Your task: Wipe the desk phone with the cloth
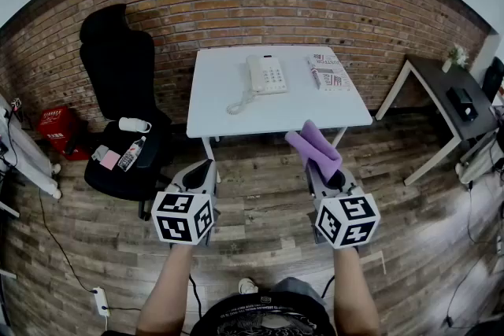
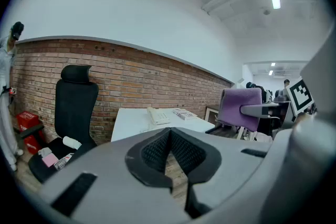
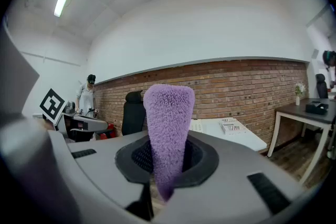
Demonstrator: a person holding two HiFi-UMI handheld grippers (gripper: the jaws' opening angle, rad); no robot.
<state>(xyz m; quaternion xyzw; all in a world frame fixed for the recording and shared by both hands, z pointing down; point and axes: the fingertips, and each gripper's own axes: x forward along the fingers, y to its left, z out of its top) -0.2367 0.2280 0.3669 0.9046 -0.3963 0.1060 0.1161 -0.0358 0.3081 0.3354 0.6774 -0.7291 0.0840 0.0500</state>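
The white desk phone [image 1: 266, 75] sits at the back middle of a white table [image 1: 236, 118], its coiled cord [image 1: 236, 103] trailing to the front left. Both grippers hang over the wooden floor, short of the table's front edge. My right gripper [image 1: 327, 171] is shut on a purple cloth [image 1: 313, 144] that sticks up out of its jaws toward the table. In the right gripper view the cloth [image 3: 168, 123] stands upright between the pads and hides most of the phone. My left gripper [image 1: 207, 166] is shut with nothing in it, its pads [image 2: 181, 153] meeting.
A printed box [image 1: 328, 72] lies right of the phone. A black office chair [image 1: 118, 90] with small items on its seat stands left of the table, a red box [image 1: 55, 124] beyond it. A dark side table [image 1: 453, 98] stands right. A brick wall runs behind.
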